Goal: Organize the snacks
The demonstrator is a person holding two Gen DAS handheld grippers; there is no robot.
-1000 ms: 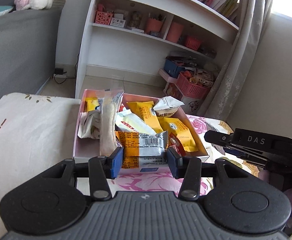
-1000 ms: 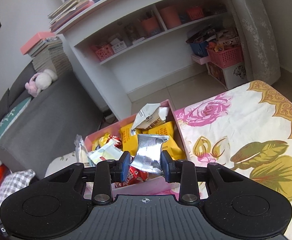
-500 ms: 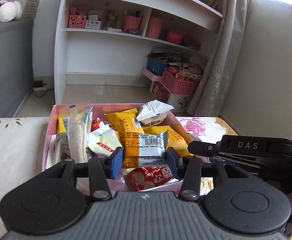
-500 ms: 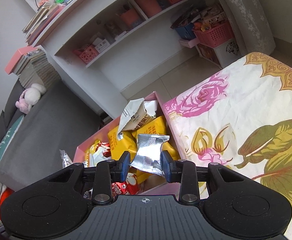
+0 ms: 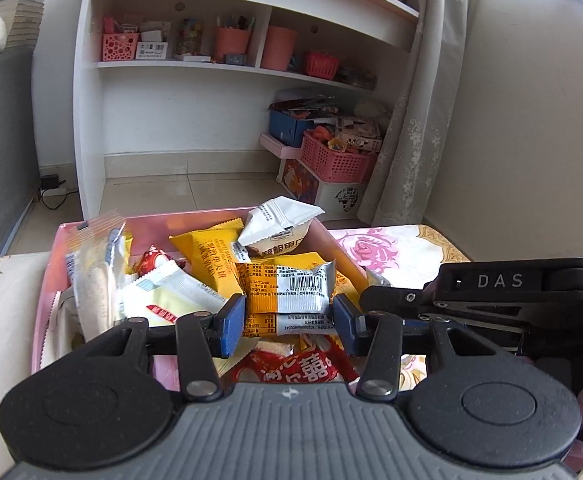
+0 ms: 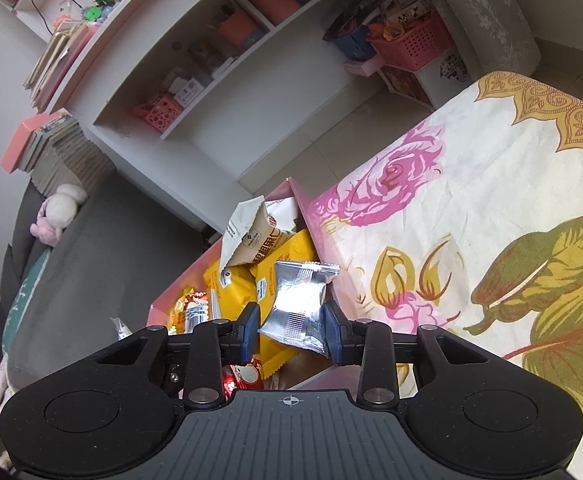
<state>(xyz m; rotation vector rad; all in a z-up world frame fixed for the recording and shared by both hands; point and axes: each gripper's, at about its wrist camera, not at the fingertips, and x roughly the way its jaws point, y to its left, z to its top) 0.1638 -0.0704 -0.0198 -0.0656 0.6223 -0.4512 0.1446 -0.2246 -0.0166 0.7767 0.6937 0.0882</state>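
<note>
A pink box (image 5: 51, 280) on the flowered cloth holds several snack packets in yellow, white and red wrappers. My left gripper (image 5: 289, 322) is shut on an orange and silver packet with a barcode (image 5: 287, 296), held above the box's near end. My right gripper (image 6: 291, 330) is shut on a silver foil packet (image 6: 297, 300), held over the box's right edge (image 6: 303, 204). A white packet (image 5: 277, 228) lies on top of the pile at the far end. The right gripper's black body (image 5: 491, 292) shows at the right of the left wrist view.
The flowered cloth (image 6: 471, 200) spreads to the right of the box. Beyond the table stand a white shelf unit (image 5: 219, 68) with pink baskets and cups, a pink basket stack (image 5: 331, 160) on the floor, a curtain (image 5: 423, 100) and a grey sofa (image 6: 91, 232).
Both grippers have sunk toward the box and rolled, each keeping its packet. In the left wrist view the box has come closer and a red packet now shows under the fingers.
</note>
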